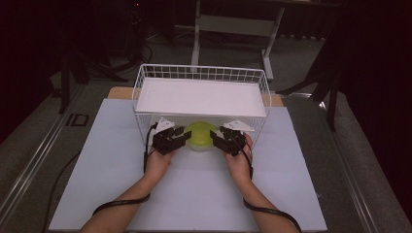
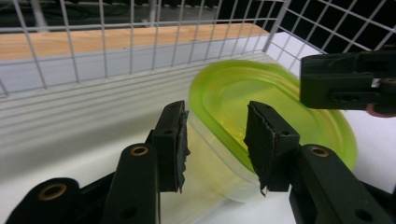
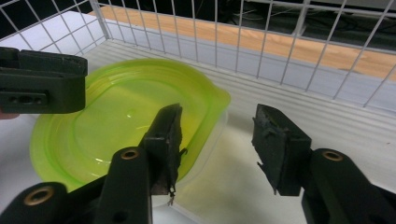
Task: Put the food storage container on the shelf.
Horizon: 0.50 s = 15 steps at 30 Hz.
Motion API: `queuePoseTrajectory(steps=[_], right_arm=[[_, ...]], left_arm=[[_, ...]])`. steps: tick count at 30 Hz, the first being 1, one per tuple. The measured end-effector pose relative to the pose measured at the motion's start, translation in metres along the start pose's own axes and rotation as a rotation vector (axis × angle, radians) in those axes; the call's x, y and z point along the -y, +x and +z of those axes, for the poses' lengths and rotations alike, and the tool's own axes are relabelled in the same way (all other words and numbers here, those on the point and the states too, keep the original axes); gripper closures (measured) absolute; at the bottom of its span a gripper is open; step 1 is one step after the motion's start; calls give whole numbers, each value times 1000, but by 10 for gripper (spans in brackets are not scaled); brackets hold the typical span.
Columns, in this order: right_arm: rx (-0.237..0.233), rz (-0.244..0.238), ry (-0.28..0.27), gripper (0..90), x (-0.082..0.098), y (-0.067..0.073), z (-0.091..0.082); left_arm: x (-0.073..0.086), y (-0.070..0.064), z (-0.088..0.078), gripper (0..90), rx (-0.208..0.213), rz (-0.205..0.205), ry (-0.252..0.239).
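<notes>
A see-through tub with a green lid [image 1: 199,135] sits at the open front of a white wire basket [image 1: 145,77] that lies on its side on a pale table [image 1: 97,179]. From the high view, the basket's top wall hides the back part of the tub, so just its front edge peeks out between the two grippers.

The left gripper [image 1: 180,138] is at the tub's left end. In the left gripper view [image 2: 217,140] its jaws stand partly open, one on each side of the tub's rim — the pads do not press on it. The bottom of the tub is cut off behind the jaws there.

The right gripper [image 1: 217,137] is at the tub's right end. In the right gripper view [image 3: 217,144] its jaws also stand partly open. One jaw sits over the green lid, the other is out beside the tub's corner, with a clear gap. It is hard to tell if the jaw over the lid touches it.

Each gripper view also shows a black block of the other gripper at the far end of the tub — its jaws are cut off by the edge.
</notes>
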State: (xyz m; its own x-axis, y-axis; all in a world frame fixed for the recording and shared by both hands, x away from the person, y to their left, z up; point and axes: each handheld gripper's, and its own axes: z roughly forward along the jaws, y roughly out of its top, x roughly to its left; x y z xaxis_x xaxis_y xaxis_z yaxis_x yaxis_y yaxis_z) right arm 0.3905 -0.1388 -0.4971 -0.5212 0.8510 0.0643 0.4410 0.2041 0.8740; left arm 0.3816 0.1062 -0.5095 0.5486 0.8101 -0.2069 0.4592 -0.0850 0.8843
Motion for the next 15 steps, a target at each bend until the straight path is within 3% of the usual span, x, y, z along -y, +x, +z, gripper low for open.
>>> queuePoseTrajectory(steps=[3,6,12,15], right_arm=[[16,-33,-23,502,-2,5,-4],[6,-72,-31,497,-3,11,-9],[-31,-49,-40,499,-2,20,-21],[-52,-48,-30,517,0,25,-25]], left_arm=[[-2,-2,0,542,-9,27,10],[-2,-4,-4,523,3,29,13],[2,-6,-21,513,26,-1,-13],[5,-9,-32,513,46,9,-12]])
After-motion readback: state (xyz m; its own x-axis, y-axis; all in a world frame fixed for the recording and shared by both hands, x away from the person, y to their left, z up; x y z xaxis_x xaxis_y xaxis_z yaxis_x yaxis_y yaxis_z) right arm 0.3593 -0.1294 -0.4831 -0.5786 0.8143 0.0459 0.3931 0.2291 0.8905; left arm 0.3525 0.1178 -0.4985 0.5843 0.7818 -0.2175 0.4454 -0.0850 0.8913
